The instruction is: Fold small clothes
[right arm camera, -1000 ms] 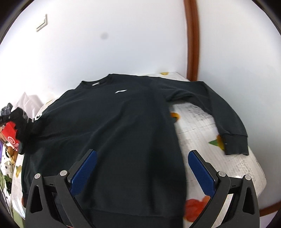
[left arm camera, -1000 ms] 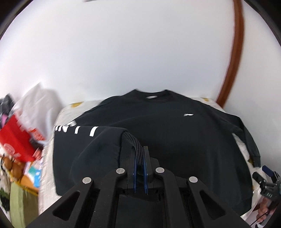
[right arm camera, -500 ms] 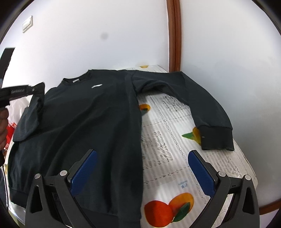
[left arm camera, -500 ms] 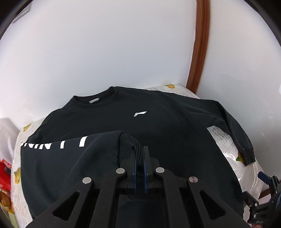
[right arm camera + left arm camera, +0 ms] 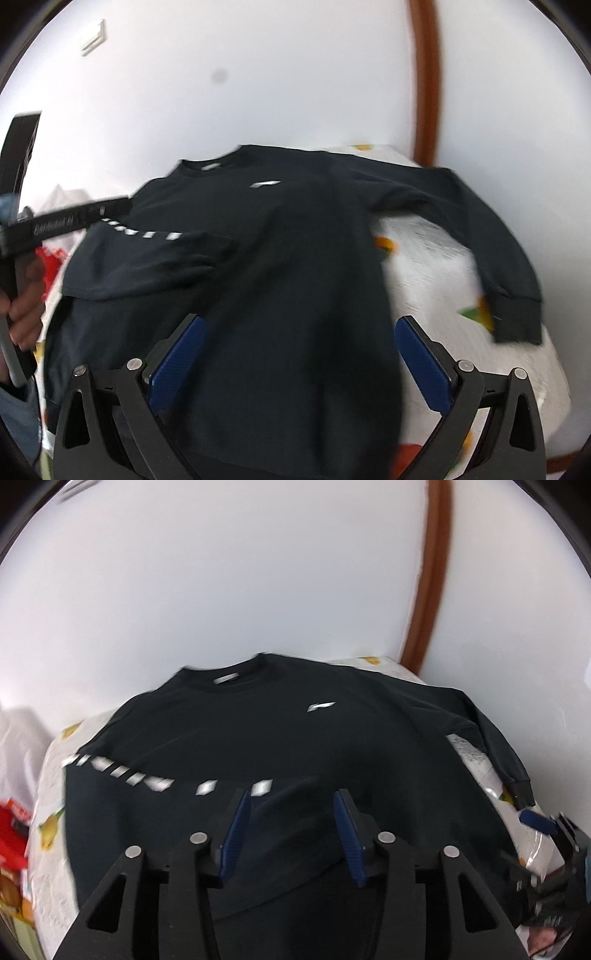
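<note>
A black sweatshirt lies face up on a table under a fruit-print cloth. Its left sleeve, with white letters, is folded across the chest. My left gripper hovers just above that sleeve's end; its jaws are opening and the pads do not press the fabric lying between them. In the right wrist view it shows at the left edge, held by a hand. My right gripper stands wide open over the lower body, holding nothing. The right sleeve lies stretched out, cuff near the table's edge.
A white wall stands behind the table, with a brown vertical frame at the right. Red packaging and a white bag sit off the table's left side. The table's right edge curves close to the spread cuff.
The left gripper, shut on the lettered sleeve's cuff, carried it across the chest, then opened and let it go. The right gripper's view swung right, then back left.
</note>
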Tool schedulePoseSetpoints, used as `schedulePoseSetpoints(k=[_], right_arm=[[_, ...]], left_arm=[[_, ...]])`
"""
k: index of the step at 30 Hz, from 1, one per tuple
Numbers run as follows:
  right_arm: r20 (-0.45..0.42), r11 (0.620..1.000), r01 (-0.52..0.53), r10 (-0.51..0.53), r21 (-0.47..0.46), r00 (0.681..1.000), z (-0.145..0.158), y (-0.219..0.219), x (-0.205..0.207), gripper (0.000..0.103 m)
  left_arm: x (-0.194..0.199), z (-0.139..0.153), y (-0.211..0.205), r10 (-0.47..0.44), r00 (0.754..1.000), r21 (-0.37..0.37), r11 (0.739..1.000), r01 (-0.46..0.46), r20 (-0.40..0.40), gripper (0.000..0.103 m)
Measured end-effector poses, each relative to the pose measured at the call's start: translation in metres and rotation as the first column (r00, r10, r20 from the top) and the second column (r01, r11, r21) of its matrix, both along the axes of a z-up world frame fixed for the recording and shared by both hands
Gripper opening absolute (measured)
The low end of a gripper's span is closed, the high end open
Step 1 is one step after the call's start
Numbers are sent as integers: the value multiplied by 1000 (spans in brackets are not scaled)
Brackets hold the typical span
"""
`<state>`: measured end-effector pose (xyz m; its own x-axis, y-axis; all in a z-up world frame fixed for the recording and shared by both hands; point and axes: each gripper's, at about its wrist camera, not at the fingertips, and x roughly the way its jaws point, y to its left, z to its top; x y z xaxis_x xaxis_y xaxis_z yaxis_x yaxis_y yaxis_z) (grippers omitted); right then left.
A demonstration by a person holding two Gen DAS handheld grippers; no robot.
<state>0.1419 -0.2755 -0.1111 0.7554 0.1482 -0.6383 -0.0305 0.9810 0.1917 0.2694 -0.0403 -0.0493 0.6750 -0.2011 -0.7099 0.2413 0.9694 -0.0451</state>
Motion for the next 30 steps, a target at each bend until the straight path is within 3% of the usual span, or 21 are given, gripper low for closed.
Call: schedulePoseSetpoints(k=[3, 4, 5, 7, 11, 15, 19, 20, 22, 24, 25, 26, 29, 30], right_arm=[[16, 996, -84, 84, 15, 996, 7, 32, 18, 78], [11, 995, -98, 98, 17, 995, 7, 39, 23, 65], [0, 992, -123, 123, 24, 992, 6, 50, 32, 58], [-22, 986, -163, 164, 37, 986, 2, 66, 48, 58], [-73, 985, -174, 175, 19, 982, -12, 92, 84, 58], [-115, 988, -153, 155, 19, 981, -29, 99, 114, 58], [-172, 991, -110, 121, 76, 978, -46, 96, 139, 55], [-180, 992, -100, 113, 82, 977, -50, 97, 144, 46], [-163, 996, -81, 85, 35, 983, -51, 103, 149, 39], [-135, 995, -95, 92, -15, 986, -48, 109, 150, 12], [-136, 994, -107, 101, -36, 986, -46, 112, 151, 5], [-138, 993, -105, 98, -49, 986, -44, 112, 153, 5], [-101, 992, -126, 123, -24, 987, -30, 110, 156, 4], [-84, 991, -128, 125, -29, 989, -24, 108, 156, 4]], left_arm=[[-13, -6, 50, 90, 996, 21, 996, -90, -4, 54], [-16, -8, 63, 113, 994, 27, 993, -113, -9, 55], [-21, -12, 83, 147, 989, 35, 989, -147, -15, 56], [-31, -20, 117, 214, 976, 49, 976, -213, -23, 62], [-43, -46, 171, 302, 951, 63, 952, -299, -59, 63], [-49, -73, 211, 352, 930, 68, 936, -346, -106, 63], [-48, -93, 229, 335, 931, 20, 942, -336, -142, 63], [-47, -96, 230, 320, 936, 10, 947, -322, -146, 63], [-39, -100, 229, 294, 945, 4, 955, -297, -143, 63], [-27, -102, 226, 286, 947, -2, 957, -289, -145, 63], [-24, -102, 221, 287, 946, 2, 957, -290, -149, 63], [-19, -103, 218, 293, 944, 7, 955, -295, -152, 62], [-9, -103, 215, 317, 938, -14, 947, -322, -144, 40], [-7, -104, 216, 327, 933, -26, 942, -334, -149, 26]])
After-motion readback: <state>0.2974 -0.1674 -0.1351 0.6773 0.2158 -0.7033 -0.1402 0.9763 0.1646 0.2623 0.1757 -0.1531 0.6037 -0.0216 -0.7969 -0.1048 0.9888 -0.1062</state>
